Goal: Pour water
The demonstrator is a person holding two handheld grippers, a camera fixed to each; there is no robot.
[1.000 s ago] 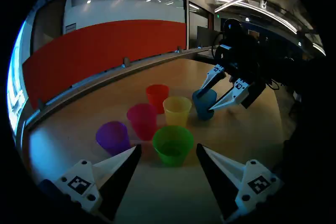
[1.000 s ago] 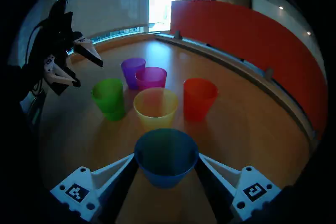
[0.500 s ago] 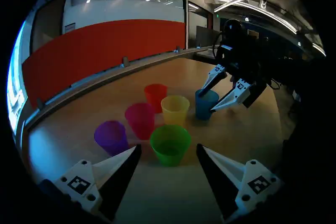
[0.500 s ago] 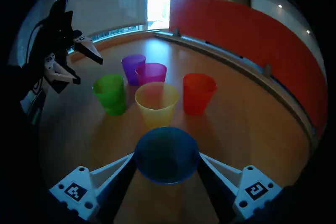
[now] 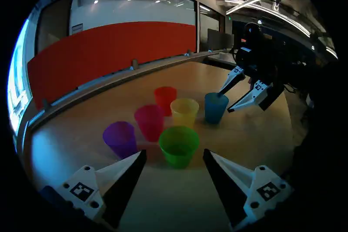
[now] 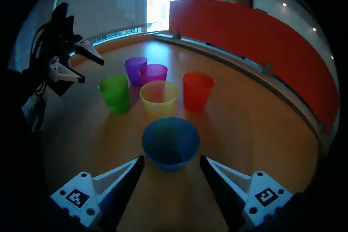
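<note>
The blue cup (image 6: 171, 142) stands upright on the wooden table (image 6: 261, 136), just ahead of the right gripper (image 6: 170, 158). That gripper's fingers are spread wide, one tip to each side of the cup's base, and neither presses on it. Whether the cup holds water cannot be told.

Just beyond it stands a yellow cup (image 6: 159, 100), with a red cup (image 6: 198, 91) and a green cup (image 6: 114, 94) flanking it. A magenta cup (image 6: 152, 74) and a purple cup (image 6: 135, 68) stand behind, touching or nearly so.

In the left gripper view, the left gripper (image 5: 174, 151) is also spread wide and empty, with the green cup just in front of its tips. A red wall panel (image 5: 108, 53) runs along the table's far edge.
</note>
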